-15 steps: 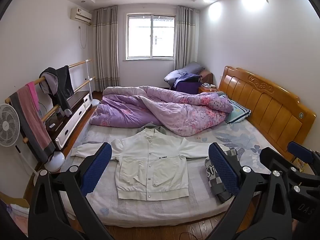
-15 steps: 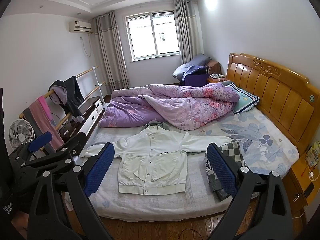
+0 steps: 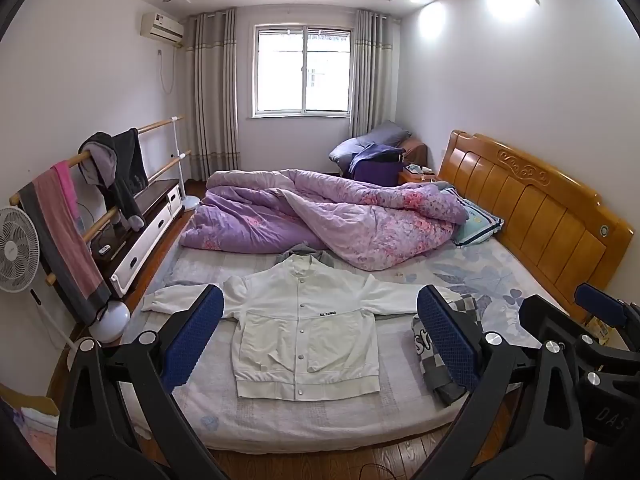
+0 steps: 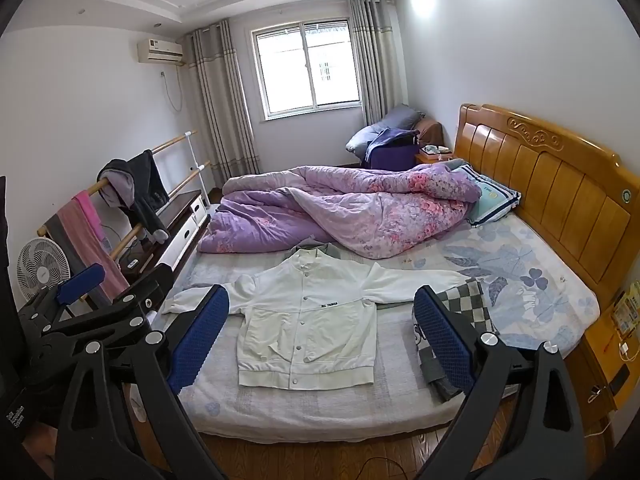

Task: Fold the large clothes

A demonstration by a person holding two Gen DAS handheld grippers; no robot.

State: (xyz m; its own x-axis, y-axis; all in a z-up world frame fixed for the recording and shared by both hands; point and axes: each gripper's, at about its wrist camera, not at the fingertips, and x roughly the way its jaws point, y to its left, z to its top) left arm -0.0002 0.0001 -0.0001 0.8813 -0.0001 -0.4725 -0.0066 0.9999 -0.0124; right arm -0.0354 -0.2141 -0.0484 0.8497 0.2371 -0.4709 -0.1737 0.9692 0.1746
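Observation:
A white button-front jacket (image 3: 306,322) (image 4: 306,322) lies flat and face up near the foot of the bed (image 3: 320,420), sleeves spread to both sides. My left gripper (image 3: 320,336) hangs well back from the bed's edge, open wide, nothing between its blue pads (image 3: 192,338). My right gripper (image 4: 320,336) stands beside it, also open and empty, blue pads (image 4: 444,340) far apart. Each gripper shows in the other's view: the right one (image 3: 592,320) at the right edge, the left one (image 4: 92,292) at the left.
A folded checkered garment (image 3: 444,344) lies on the mattress right of the jacket. A rumpled purple quilt (image 3: 320,220) fills the far half of the bed. Wooden headboard (image 3: 532,208) on the right; a clothes rail (image 3: 100,184) and fan (image 3: 16,256) on the left.

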